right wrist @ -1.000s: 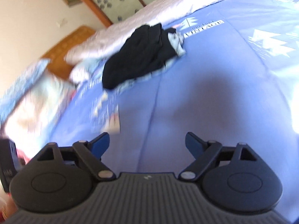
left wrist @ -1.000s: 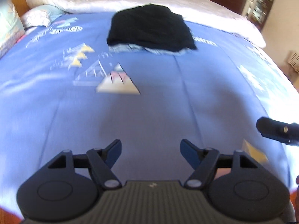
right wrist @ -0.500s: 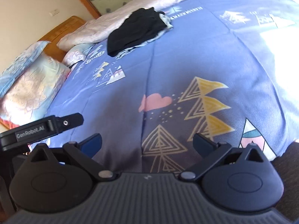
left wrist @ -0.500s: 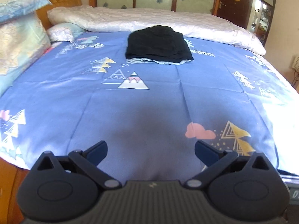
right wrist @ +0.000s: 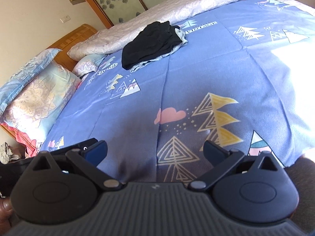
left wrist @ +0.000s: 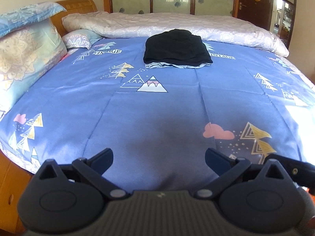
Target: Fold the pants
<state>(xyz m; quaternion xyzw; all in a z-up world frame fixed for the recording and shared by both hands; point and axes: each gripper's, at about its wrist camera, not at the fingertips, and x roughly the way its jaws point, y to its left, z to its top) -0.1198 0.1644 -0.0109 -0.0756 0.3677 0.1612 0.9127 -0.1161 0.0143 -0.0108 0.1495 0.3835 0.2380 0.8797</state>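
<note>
So the black pants (left wrist: 178, 48) are sitting folded up into a neat-ish bundle on the far side of the bed (left wrist: 157, 118), right up near the rolled pale quilt (left wrist: 177, 23) that runs along the far edge. There's some light blue-grey fabric (left wrist: 157, 65) poking out from underneath the bundle on its near edge; can't tell what garment that is. Both grippers are back at the near edge of the bed, well apart from the pants. The left gripper (left wrist: 159, 157) has its jaws spread wide with nothing between them, just the blue bedsheet with the mountain and cloud prints below; they've just been opening. Same deal for the right gripper (right wrist: 155, 150): jaws wide apart, empty, also just been opening, hanging over the yellow triangle-tree print. In the right wrist view the pants (right wrist: 151, 45) show up far and to the left of centre. Pillows (left wrist: 25, 45) are stacked at the left against the wooden headboard (left wrist: 78, 5). A dark door (left wrist: 256, 2) is at the far right.
</note>
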